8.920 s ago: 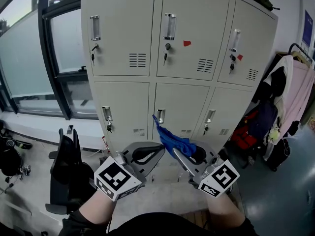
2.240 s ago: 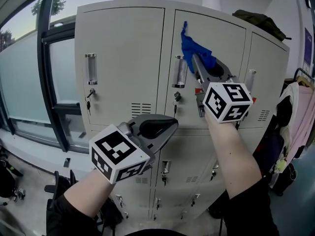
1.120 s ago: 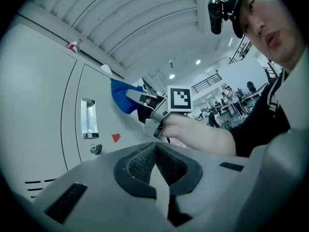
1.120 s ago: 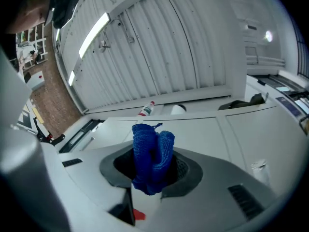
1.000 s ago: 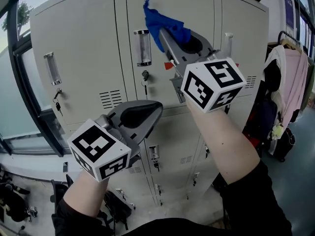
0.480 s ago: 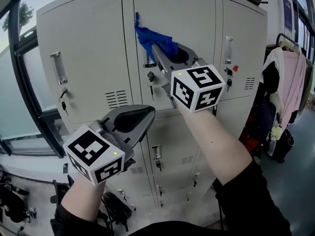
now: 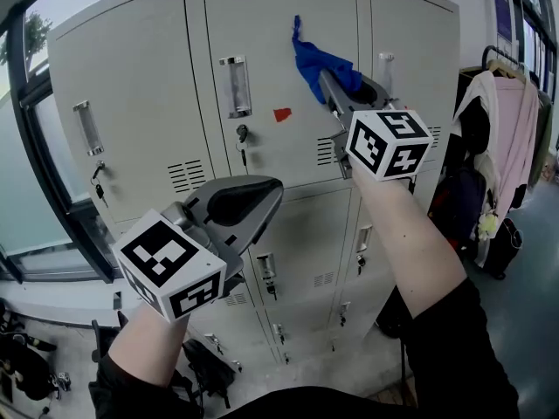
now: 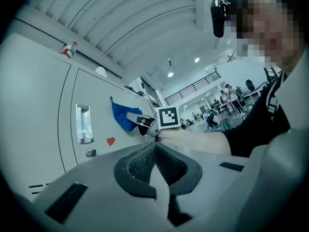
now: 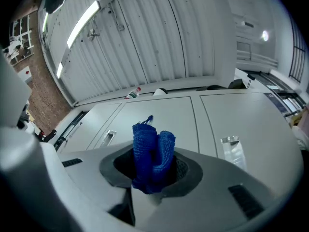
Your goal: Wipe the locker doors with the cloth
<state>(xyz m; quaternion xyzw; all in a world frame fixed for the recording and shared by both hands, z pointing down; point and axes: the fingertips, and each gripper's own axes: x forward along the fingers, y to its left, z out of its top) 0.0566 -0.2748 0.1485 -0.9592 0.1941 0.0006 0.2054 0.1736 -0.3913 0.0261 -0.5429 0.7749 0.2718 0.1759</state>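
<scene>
Head view cuts off the locker (image 7: 131, 77) top. The lower row of doors is mostly covered by both forearms, so the count there is unclear. The third upper handle (image 7: 385, 66) sits partly behind the right gripper (image 7: 327, 78).

Counted: three upper doors, three upper handles, one red sticker (image 7: 281, 113), one cloth, one bottle (image 9: 132, 94) lying on the locker top.

The right gripper clamps the blue cloth (image 7: 320, 59), which is bunched between its jaws. The cloth lies against the middle upper door (image 7: 262, 24), up and right of the sticker. The left gripper (image 7: 272, 190) is held lower, in front of the lower row, jaws pressed together with nothing between them.
</scene>
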